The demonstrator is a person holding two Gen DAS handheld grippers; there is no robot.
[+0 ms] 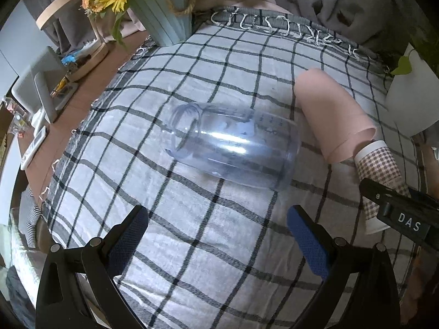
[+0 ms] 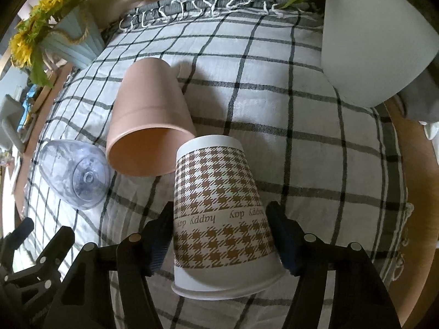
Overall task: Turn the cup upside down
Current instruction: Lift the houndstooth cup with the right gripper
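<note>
A white paper cup with a brown houndstooth print [image 2: 219,213] sits between the fingers of my right gripper [image 2: 222,235], rim toward the camera and base pointing away; the pads touch both its sides. It also shows at the right of the left wrist view [image 1: 380,170]. A pink cup [image 2: 148,126] lies on its side on the checked cloth, its open mouth toward the paper cup. A clear plastic cup [image 1: 233,148] lies on its side ahead of my left gripper [image 1: 218,233], which is open and empty, a little short of it.
A checked cloth [image 1: 219,68] covers the table. A pale blue pot of sunflowers [image 1: 164,19] stands at the back left. A white plant pot [image 2: 370,46] stands at the back right. Small clutter lies on the wooden tabletop [image 1: 90,63] to the left.
</note>
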